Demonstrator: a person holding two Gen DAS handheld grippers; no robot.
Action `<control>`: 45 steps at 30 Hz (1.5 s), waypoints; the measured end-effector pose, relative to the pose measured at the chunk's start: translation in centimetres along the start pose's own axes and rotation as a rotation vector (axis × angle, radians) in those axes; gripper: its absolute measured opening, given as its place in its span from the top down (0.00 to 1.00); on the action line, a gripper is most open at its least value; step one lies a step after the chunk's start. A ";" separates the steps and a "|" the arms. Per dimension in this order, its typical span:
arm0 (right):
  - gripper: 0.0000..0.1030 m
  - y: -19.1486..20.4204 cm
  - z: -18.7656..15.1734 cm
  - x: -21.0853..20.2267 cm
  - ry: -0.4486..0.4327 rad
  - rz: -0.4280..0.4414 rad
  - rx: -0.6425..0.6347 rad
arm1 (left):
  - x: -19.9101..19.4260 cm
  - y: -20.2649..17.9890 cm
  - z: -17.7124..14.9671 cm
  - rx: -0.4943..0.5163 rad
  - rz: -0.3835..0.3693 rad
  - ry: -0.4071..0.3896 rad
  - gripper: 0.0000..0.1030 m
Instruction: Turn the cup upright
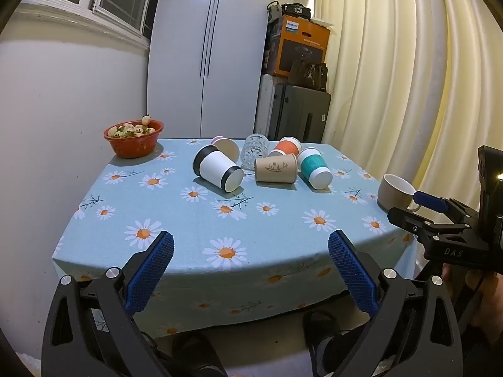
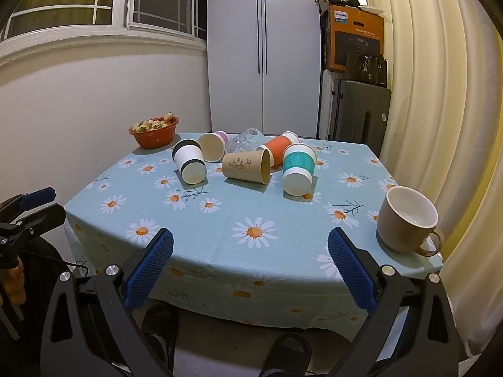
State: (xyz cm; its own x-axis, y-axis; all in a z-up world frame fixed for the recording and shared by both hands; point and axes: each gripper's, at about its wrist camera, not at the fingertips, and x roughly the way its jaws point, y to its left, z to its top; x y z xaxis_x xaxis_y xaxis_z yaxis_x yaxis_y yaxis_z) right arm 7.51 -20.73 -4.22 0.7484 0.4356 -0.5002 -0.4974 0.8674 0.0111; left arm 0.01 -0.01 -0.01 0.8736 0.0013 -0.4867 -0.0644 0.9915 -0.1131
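Note:
Several paper cups lie on their sides at the far middle of the daisy tablecloth (image 1: 201, 220): a white and black cup (image 1: 217, 169) (image 2: 189, 165), a brown cup (image 1: 276, 168) (image 2: 246, 165), a teal cup (image 1: 314, 168) (image 2: 298, 169), an orange cup (image 1: 286, 148) (image 2: 278, 147), a pink-banded cup (image 1: 225, 147) (image 2: 213, 146) and a clear glass (image 1: 254, 150) (image 2: 245, 139). A beige mug (image 1: 395, 193) (image 2: 407, 220) stands upright at the near right corner. My left gripper (image 1: 251, 251) and right gripper (image 2: 250, 249) are open and empty, over the table's near edge.
A red bowl of fruit (image 1: 134, 138) (image 2: 154, 132) stands at the far left corner. A white cabinet (image 1: 207, 50), a suitcase (image 1: 298, 116) with boxes and a curtain (image 1: 408, 78) are behind and right of the table. Sandalled feet (image 1: 323, 336) are below the near edge.

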 end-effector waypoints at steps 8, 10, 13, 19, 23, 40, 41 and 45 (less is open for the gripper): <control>0.05 -0.1 -0.1 0.1 -0.001 -0.002 0.003 | -0.1 0.1 0.0 -0.002 0.000 0.000 0.07; 0.05 -0.1 -0.2 0.1 -0.002 -0.003 0.004 | 0.0 0.0 0.0 0.002 0.001 0.002 0.07; 0.05 -0.2 -0.4 0.2 -0.002 -0.004 0.004 | 0.0 0.0 0.0 0.002 0.002 0.001 0.07; 0.05 0.0 0.0 0.2 0.005 -0.001 0.000 | 0.0 0.0 0.0 0.002 0.000 0.004 0.07; 0.05 -0.2 -0.1 0.0 0.005 -0.001 0.001 | 0.0 0.0 0.0 0.003 0.001 0.004 0.07; 0.05 -0.3 -0.1 0.2 0.003 -0.003 0.006 | 0.0 -0.1 0.0 0.005 0.003 0.006 0.07; 0.05 -0.3 -0.2 0.2 0.002 -0.004 0.006 | 0.0 -0.1 0.0 0.005 0.002 0.006 0.07; 0.05 -0.3 -0.1 0.2 0.003 -0.004 0.006 | 0.0 0.0 0.0 0.004 0.002 0.007 0.07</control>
State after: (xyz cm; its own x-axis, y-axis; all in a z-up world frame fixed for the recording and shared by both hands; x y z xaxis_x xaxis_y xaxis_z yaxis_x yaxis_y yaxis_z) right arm 7.78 -20.89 -4.40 0.7489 0.4313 -0.5031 -0.4917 0.8707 0.0145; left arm 0.04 -0.05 -0.02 0.8703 0.0020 -0.4926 -0.0639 0.9920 -0.1089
